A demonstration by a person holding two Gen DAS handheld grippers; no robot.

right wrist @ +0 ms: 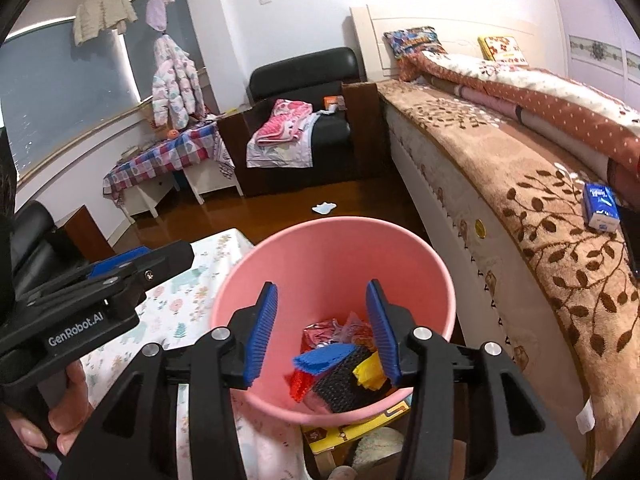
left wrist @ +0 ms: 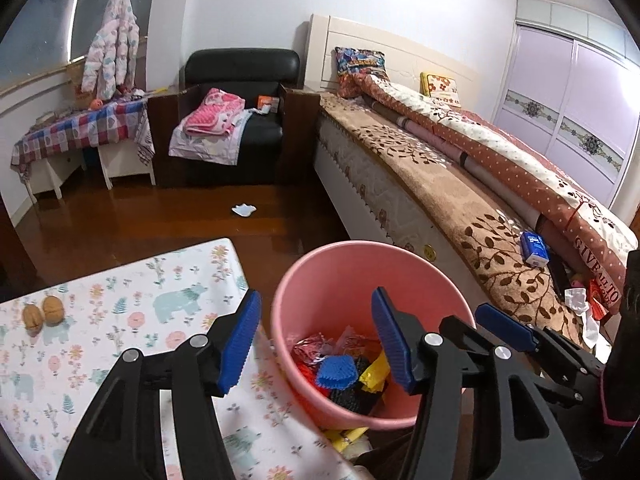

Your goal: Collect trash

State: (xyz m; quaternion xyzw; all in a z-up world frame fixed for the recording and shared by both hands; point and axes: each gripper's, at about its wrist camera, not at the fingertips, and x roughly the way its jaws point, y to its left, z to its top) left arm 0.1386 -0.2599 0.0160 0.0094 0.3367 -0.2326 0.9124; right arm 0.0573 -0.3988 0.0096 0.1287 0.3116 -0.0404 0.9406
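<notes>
Both grippers over pink bin [right wrist: 336,264], jaws apart, nothing held: left gripper [left wrist: 316,344], right gripper [right wrist: 326,334]. Scraps [right wrist: 340,364] lie in bin bottom. White scrap [left wrist: 243,209] on floor beyond bin; neither gripper clearly nearer.

A round pink bin [right wrist: 320,256] stands upright on the floor between the patterned table's corner and the bed's side, holding red [right wrist: 301,387], blue [right wrist: 320,358], black [right wrist: 344,384] and yellow [right wrist: 370,372] spiky pieces and crumpled wrappers [right wrist: 324,330] at its bottom.
</notes>
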